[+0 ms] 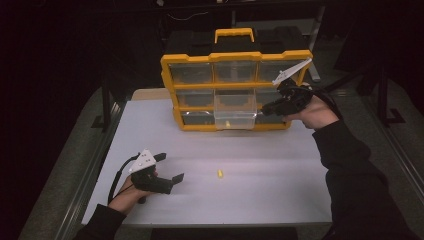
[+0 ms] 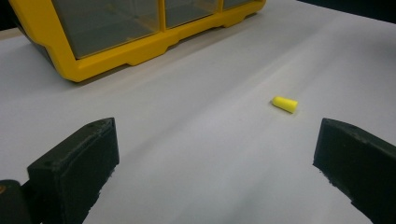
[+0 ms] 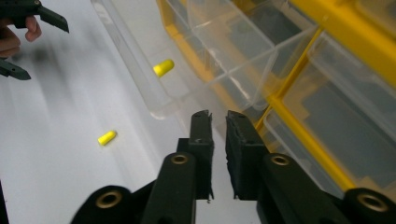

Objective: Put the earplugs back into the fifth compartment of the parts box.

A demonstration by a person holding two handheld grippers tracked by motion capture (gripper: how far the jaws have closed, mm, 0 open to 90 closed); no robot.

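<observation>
Earplug (image 1: 219,173) lies on tabletop (image 1: 280,190) before organizer (image 1: 235,92) | your left gripper (image 1: 170,167) fingers spread, empty | your right gripper (image 1: 267,107) fingers slightly parted beside the organizer's open drawer (image 1: 235,117).

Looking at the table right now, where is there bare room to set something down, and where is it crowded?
Free: the white table between the loose yellow earplug and the right sleeve. Crowded: the far edge, where the yellow organizer, its pulled-out drawer and the right gripper meet.

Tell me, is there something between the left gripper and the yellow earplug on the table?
No. The left gripper is open, and bare white table lies between its jaws and the yellow earplug. Nothing visible blocks the way.
</observation>
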